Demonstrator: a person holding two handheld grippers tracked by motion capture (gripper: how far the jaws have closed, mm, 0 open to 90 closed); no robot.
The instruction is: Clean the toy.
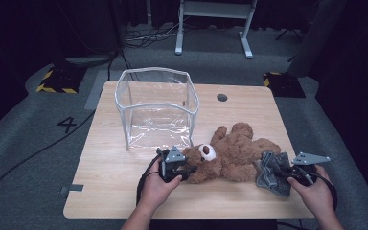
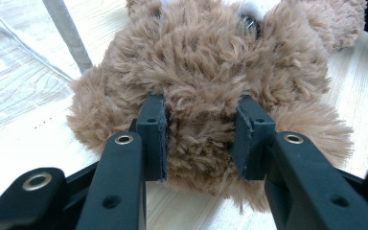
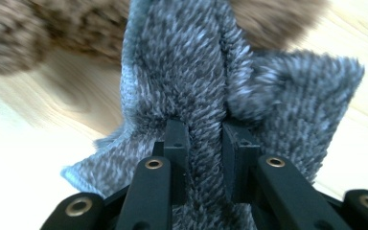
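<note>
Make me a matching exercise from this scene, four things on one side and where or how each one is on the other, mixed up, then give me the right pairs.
Things:
1. teddy bear
2. grey cloth
3. clear plastic bin
4. round hole in the table

States or places:
A. stands open-topped on the table, behind the left gripper
B. pinched in a fold by the right gripper
C. lies on its back, head clamped between the left gripper's jaws
D. near the far edge, right of the bin

Pairs: 1-C, 2-B, 3-A, 4-D
</note>
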